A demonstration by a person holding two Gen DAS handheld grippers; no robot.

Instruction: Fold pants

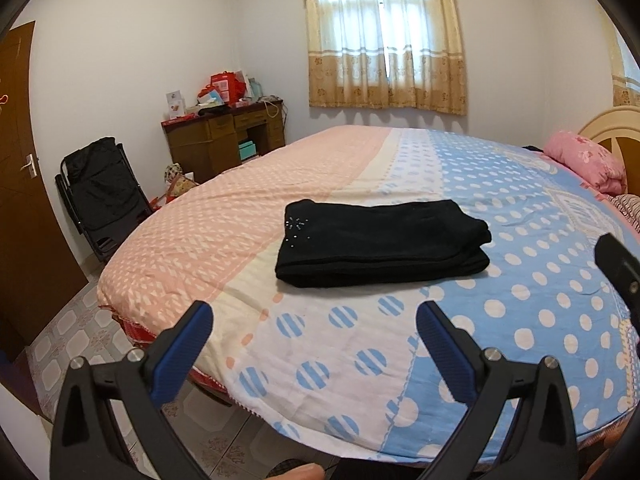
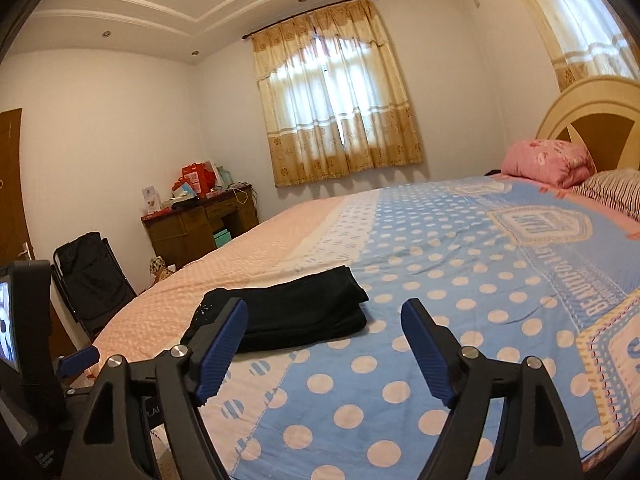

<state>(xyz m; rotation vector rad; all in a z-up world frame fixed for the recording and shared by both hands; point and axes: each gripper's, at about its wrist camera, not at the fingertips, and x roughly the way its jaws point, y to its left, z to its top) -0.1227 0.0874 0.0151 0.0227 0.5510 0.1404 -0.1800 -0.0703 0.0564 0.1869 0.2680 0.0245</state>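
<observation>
On a bed (image 1: 540,320) spread with a pink, cream and blue polka-dot cover, the black pants (image 1: 380,240) are seen folded into a compact stack near the front edge, with nothing laid over them. Both tools are held back from the stack with jaws apart and nothing between them: the left gripper (image 1: 314,328) short of the pants, the right gripper (image 2: 324,328) beside them, its left finger (image 2: 222,352) crossing the stack's near corner in that view. Beyond are shown a cluttered wooden desk (image 1: 224,136), a black folding chair (image 1: 100,192), a curtained window (image 1: 384,36) and a pink pillow (image 1: 588,160) by the headboard (image 2: 592,120).
</observation>
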